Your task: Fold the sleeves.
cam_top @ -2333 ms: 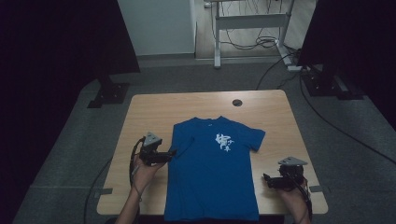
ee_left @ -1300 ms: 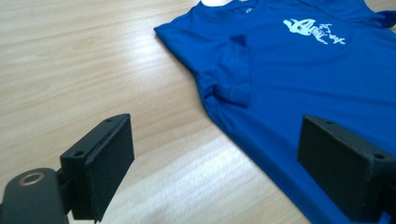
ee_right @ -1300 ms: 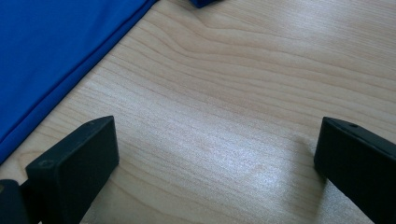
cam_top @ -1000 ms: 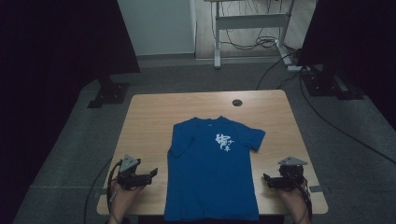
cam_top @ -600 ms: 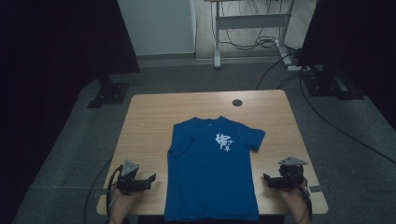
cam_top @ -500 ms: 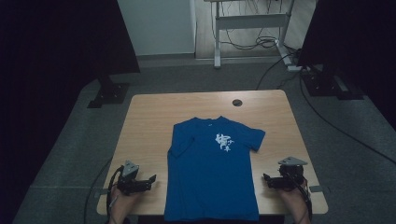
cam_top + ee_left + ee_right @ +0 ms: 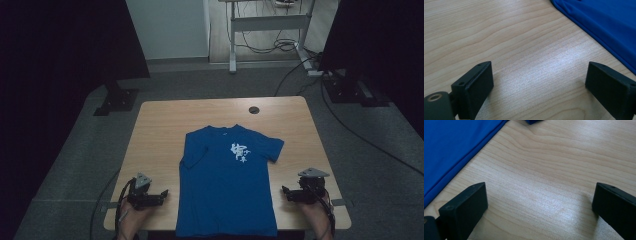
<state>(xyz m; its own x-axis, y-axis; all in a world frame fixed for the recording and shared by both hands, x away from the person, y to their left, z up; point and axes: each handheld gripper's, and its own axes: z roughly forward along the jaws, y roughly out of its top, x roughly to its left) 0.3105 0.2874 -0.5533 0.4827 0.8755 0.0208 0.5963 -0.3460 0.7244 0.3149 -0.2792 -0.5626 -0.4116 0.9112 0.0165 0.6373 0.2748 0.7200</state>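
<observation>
Holding one gripper in each hand, we kept both low at the near edge of the table (image 7: 165,125), one on either side of the blue T-shirt (image 7: 227,190). Our left gripper (image 7: 162,194) sat just beside the shirt's left hem, its jaws spread wide and gripping nothing; in the left gripper view its two black pads stood far apart over bare wood, with the shirt's edge (image 7: 604,27) running down the upper right corner, close to the right pad but apart from it. Our right gripper (image 7: 286,192) rested near the shirt's right side, also released and empty; in the right gripper view the blue cloth (image 7: 451,147) filled the upper left, and a small blue corner, perhaps the sleeve tip, was cut off at the top edge.

The shirt lay flat, collar away from us, roughly centred on the table. Its left sleeve looked folded in over the body, while the right sleeve spread outward. Its bottom hem reached the table's near edge. We counted one shirt, two grippers and one small dark round fitting (image 7: 254,109) set in the tabletop near the far edge.

A white print (image 7: 239,152) marked the chest; it looked like characters, but it was too small and blurred for us to read. We could make out no other label or brand. Our hands were partly cut off by the bottom of the high view.
</observation>
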